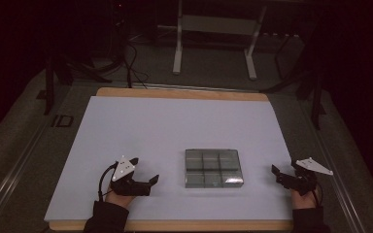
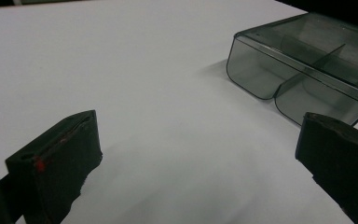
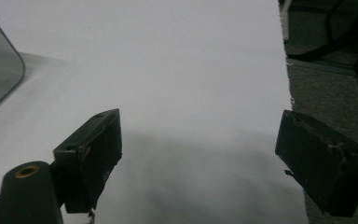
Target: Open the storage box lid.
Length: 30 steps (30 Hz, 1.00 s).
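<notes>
White sheeting (image 1: 175, 126) covers the table on which I work, its wooden near edge closest to me. Nearest, my left gripper (image 1: 145, 182) and right gripper (image 1: 278, 174) rest low on the sheet, each with jaws spread wide and holding nothing. Between them, apart from both, lies a smoky clear compartment box (image 1: 213, 167), lid shut, apparently empty. Beyond stand dark floor and a white stand (image 1: 213, 29). I judge this a starting pose; any next move calls for approaching the box.
</notes>
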Each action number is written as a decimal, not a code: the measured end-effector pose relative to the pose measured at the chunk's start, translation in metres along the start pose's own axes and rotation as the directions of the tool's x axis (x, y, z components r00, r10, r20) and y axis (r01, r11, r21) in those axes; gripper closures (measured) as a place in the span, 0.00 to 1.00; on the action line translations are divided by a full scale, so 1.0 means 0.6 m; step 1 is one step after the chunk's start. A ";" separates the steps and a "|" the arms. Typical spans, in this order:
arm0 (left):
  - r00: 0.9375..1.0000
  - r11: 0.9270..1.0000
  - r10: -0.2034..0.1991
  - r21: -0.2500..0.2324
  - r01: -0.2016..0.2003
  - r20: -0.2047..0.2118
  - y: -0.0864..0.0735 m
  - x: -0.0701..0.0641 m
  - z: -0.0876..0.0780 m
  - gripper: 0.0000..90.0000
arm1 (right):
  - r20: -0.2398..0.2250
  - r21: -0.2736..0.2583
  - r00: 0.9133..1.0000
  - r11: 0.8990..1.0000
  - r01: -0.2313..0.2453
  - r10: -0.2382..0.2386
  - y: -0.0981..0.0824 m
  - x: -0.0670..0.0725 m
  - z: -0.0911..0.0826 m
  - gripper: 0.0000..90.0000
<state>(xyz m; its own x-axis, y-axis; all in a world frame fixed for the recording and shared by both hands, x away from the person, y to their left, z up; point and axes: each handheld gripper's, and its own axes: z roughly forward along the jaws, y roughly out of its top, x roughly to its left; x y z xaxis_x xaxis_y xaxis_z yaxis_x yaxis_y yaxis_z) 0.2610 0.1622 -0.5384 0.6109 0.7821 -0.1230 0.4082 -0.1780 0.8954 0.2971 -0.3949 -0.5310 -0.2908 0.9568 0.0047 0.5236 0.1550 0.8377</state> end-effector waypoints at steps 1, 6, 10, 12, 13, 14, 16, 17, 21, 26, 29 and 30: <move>1.000 1.000 -0.002 0.007 0.002 0.008 0.001 0.001 0.001 0.01 | -0.007 0.001 1.000 1.000 0.005 -0.005 0.000 0.000 0.000 0.16; 0.999 1.000 -0.005 0.029 0.004 0.037 0.004 0.004 0.004 0.01 | -0.042 0.035 0.998 0.998 0.047 -0.045 0.003 0.006 0.003 0.16; 0.999 0.997 0.012 0.072 -0.015 0.046 0.008 0.002 0.007 0.03 | -0.104 0.057 0.992 0.995 0.085 -0.078 0.007 0.015 0.007 0.17; 0.998 0.996 0.010 0.085 -0.015 0.065 0.011 0.001 0.009 0.06 | -0.135 0.069 0.986 0.991 0.112 -0.102 0.010 0.020 0.010 0.20; 0.998 0.996 0.010 0.085 -0.015 0.065 0.011 0.001 0.009 0.06 | -0.153 0.072 0.982 0.989 0.126 -0.114 0.010 0.023 0.011 0.20; 0.997 0.996 0.016 0.089 -0.023 0.073 0.014 -0.001 0.012 0.07 | -0.171 0.074 0.977 0.987 0.140 -0.126 0.011 0.027 0.012 0.24; 0.997 0.995 0.015 0.098 -0.023 0.082 0.017 -0.002 0.015 0.08 | -0.206 0.073 0.969 0.985 0.154 -0.136 0.012 0.032 0.013 0.25; 0.995 0.995 0.015 0.101 -0.025 0.096 0.018 -0.003 0.017 0.09 | -0.220 0.077 0.965 0.984 0.162 -0.142 0.013 0.035 0.014 0.27; 0.992 0.991 0.040 0.119 -0.054 0.118 0.021 -0.010 0.027 0.17 | -0.283 0.083 0.945 0.977 0.195 -0.165 0.015 0.044 0.017 0.34; 0.988 0.985 0.074 0.143 -0.094 0.139 0.023 -0.020 0.039 0.32 | -0.349 0.123 0.921 0.966 0.228 -0.173 0.015 0.057 0.028 0.40; 0.982 0.978 0.097 0.167 -0.124 0.163 0.024 -0.029 0.047 0.43 | -0.362 0.121 0.912 0.960 0.252 -0.194 0.014 0.067 0.031 0.46; 0.980 0.976 0.102 0.171 -0.132 0.170 0.025 -0.032 0.050 0.47 | -0.370 0.119 0.907 0.958 0.259 -0.199 0.014 0.070 0.031 0.48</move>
<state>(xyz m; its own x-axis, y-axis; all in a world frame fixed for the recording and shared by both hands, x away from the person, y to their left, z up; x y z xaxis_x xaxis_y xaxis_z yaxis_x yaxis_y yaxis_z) 0.2758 0.1265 -0.5354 0.7561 0.6465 -0.1018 0.4341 -0.3790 0.8173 0.3042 -0.3488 -0.5337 -0.6649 0.7459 0.0395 0.5220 0.4262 0.7388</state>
